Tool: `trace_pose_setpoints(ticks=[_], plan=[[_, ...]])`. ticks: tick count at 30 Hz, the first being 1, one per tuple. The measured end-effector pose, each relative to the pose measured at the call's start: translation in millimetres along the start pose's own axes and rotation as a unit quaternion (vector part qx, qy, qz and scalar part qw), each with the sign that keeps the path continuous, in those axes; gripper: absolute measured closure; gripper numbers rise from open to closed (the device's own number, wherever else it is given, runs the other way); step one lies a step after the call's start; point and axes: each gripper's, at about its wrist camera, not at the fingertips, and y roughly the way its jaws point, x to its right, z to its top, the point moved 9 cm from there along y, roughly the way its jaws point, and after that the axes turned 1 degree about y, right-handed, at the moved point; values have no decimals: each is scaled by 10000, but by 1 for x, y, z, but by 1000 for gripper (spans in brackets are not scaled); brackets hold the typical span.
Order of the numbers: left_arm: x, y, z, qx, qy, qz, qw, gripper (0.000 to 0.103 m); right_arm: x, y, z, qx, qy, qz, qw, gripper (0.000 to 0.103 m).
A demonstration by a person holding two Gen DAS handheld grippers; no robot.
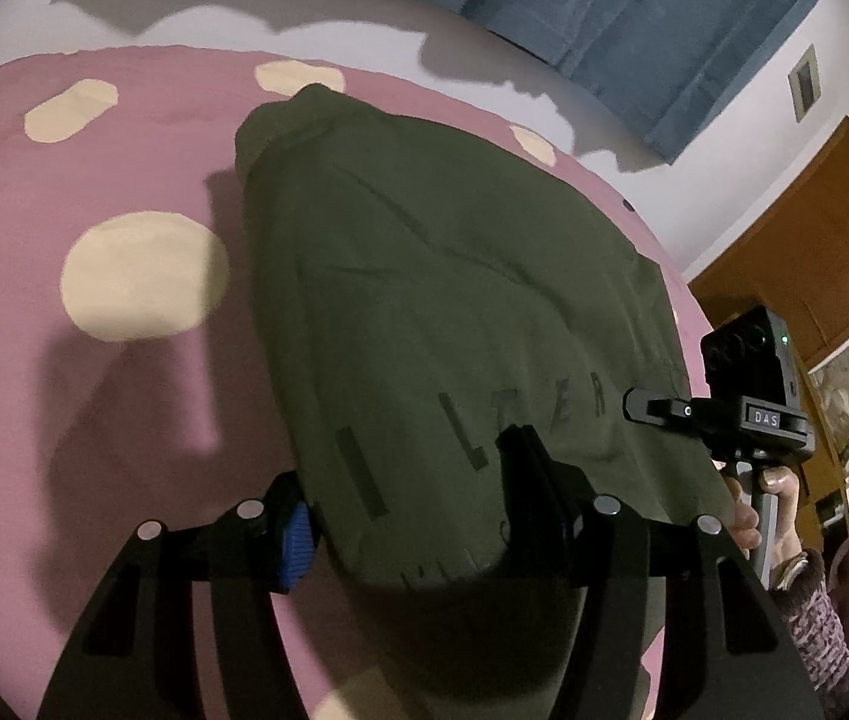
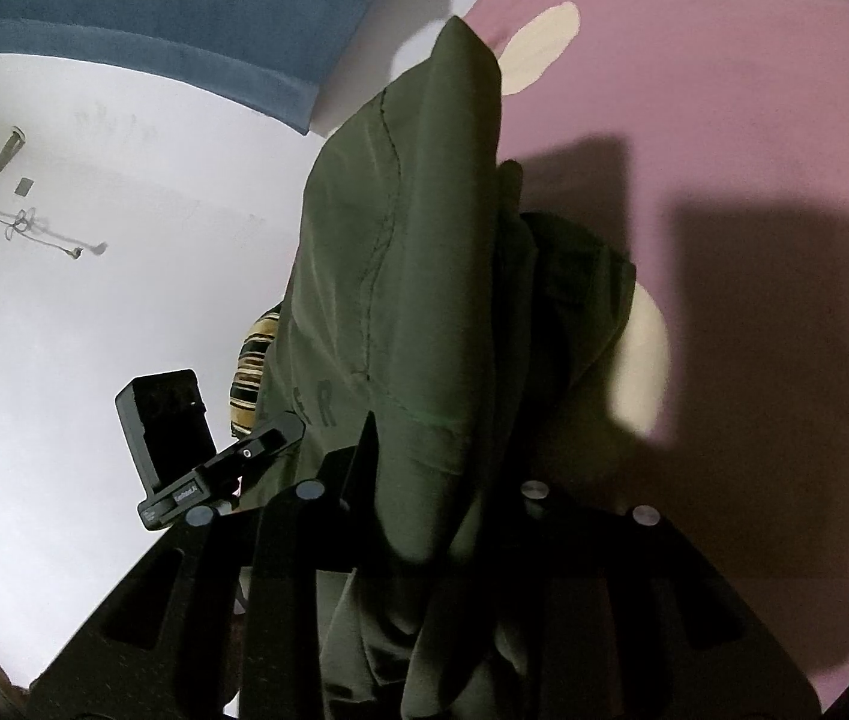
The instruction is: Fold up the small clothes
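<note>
An olive-green garment (image 1: 454,312) with dark printed letters is held up over a pink bedspread (image 1: 64,450) with cream dots. My left gripper (image 1: 406,516) is shut on its near edge, the cloth draped between the black fingers, one with a blue pad (image 1: 295,546). My right gripper shows at the right edge of the left wrist view (image 1: 652,408), clamped on the garment's other corner. In the right wrist view the garment (image 2: 412,276) hangs in folds from my right gripper (image 2: 424,480), which is shut on it. The left gripper (image 2: 268,444) shows at the left there.
The pink bedspread (image 2: 724,120) fills the right. A white wall (image 2: 94,300), a blue curtain (image 1: 634,18) and a wooden door (image 1: 814,252) lie beyond. A striped cloth (image 2: 250,372) shows behind the garment. A person's hand (image 1: 778,486) holds the right gripper.
</note>
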Motion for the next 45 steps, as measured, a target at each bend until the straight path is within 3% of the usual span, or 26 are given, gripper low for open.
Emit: trace_pose_setpoints(ticks=[7, 23, 29, 33, 35, 37, 41, 45], plan=[[-24, -2, 6, 28, -138, 35, 9999, 44, 5, 17, 14, -52, 28, 5, 10000, 77], [-33, 2, -2, 35, -224, -75, 9997, 42, 47, -1, 8, 17, 401, 385, 9985, 74], [-34, -1, -2, 36, -303, -41, 9995, 36, 45, -5, 11, 58, 500, 363, 9981, 62], [-36, -8, -5, 43, -497, -73, 9987, 32, 35, -15, 13, 210, 478, 309, 9982, 42], [-34, -16, -7, 70, -561, -128, 9983, 22, 33, -24, 10, 253, 388, 168, 9988, 38], [-31, -28, -10, 159, -618, -257, 9976, 20, 33, -34, 3, 308, 244, -106, 9992, 31], [-22, -51, -25, 308, -525, -441, 9972, 18, 32, -57, -16, 467, 15, -481, 9977, 28], [-16, -57, -43, 239, -437, -342, 9982, 17, 34, -69, -35, 572, 96, -474, 9972, 27]])
